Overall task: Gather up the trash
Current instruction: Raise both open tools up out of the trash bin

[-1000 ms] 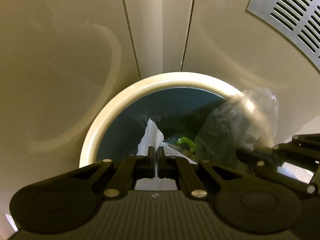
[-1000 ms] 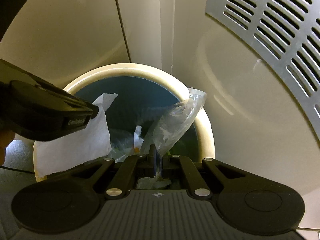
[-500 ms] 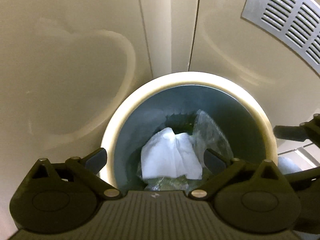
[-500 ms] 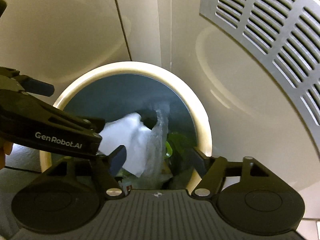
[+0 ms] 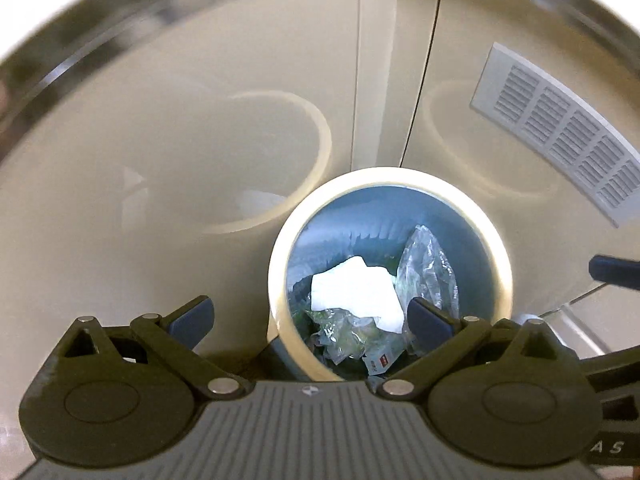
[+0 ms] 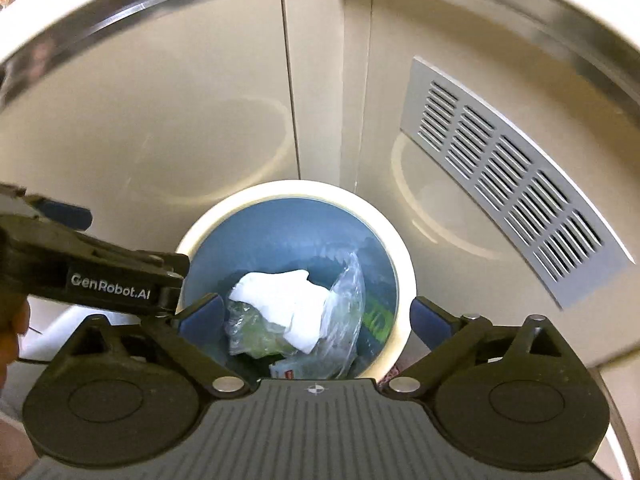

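A round cream-rimmed trash bin (image 5: 390,176) (image 6: 296,188) with a blue liner stands below both grippers. Inside it a white tissue (image 5: 356,292) (image 6: 288,296) lies on crumpled wrappers, with a clear plastic bag (image 5: 428,268) (image 6: 344,304) leaning beside it. My left gripper (image 5: 310,320) hangs open above the bin's left side with nothing between its fingers; its body also shows in the right wrist view (image 6: 100,280). My right gripper (image 6: 316,316) is above the bin, its jaws opening and empty. One blue fingertip (image 5: 612,272) of it shows at the right edge of the left wrist view.
Glossy beige cabinet doors rise right behind the bin, with a vertical seam between them. A grey vent grille (image 5: 560,132) (image 6: 512,176) sits on the right door. A metal strip runs along the top. A person's hand (image 6: 12,328) holds the left gripper.
Both grippers went from shut to open: the left let go of the white tissue, the right of the clear plastic bag. Both pieces dropped into the bin, and both grippers rose away from it.
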Motion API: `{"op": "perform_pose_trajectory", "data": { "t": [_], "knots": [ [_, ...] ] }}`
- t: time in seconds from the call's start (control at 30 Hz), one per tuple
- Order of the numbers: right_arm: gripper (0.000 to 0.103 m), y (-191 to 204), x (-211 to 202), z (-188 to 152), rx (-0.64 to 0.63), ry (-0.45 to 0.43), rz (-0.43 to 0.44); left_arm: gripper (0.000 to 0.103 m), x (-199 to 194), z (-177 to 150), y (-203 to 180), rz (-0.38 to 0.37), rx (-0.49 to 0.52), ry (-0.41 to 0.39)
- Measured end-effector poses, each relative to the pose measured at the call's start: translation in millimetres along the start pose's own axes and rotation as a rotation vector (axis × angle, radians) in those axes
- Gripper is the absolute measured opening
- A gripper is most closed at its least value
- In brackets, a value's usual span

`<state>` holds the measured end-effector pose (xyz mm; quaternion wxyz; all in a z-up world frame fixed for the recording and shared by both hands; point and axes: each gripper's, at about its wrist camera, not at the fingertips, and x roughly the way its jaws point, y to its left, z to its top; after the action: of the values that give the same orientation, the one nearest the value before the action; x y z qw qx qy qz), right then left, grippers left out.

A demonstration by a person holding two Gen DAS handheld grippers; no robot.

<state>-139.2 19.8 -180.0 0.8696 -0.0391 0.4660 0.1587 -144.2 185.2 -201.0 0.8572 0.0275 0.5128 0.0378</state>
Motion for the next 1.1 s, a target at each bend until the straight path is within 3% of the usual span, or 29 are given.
{"op": "perform_pose_trajectory", "data": {
  "t": [0.57,1.1],
  "knots": [
    [0.103,26.0,-99.6,-36.6,-0.045,-0.217,-0.05,0.103,-92.5,-35.3,6.3,0.021,0.002,-0.201],
    [0.103,21.8,-131.4,-45.9,-0.002,-0.262,-0.059,0.103,-131.1,-44.6,1.7,0.02,0.043,-0.288]
  ]
}}
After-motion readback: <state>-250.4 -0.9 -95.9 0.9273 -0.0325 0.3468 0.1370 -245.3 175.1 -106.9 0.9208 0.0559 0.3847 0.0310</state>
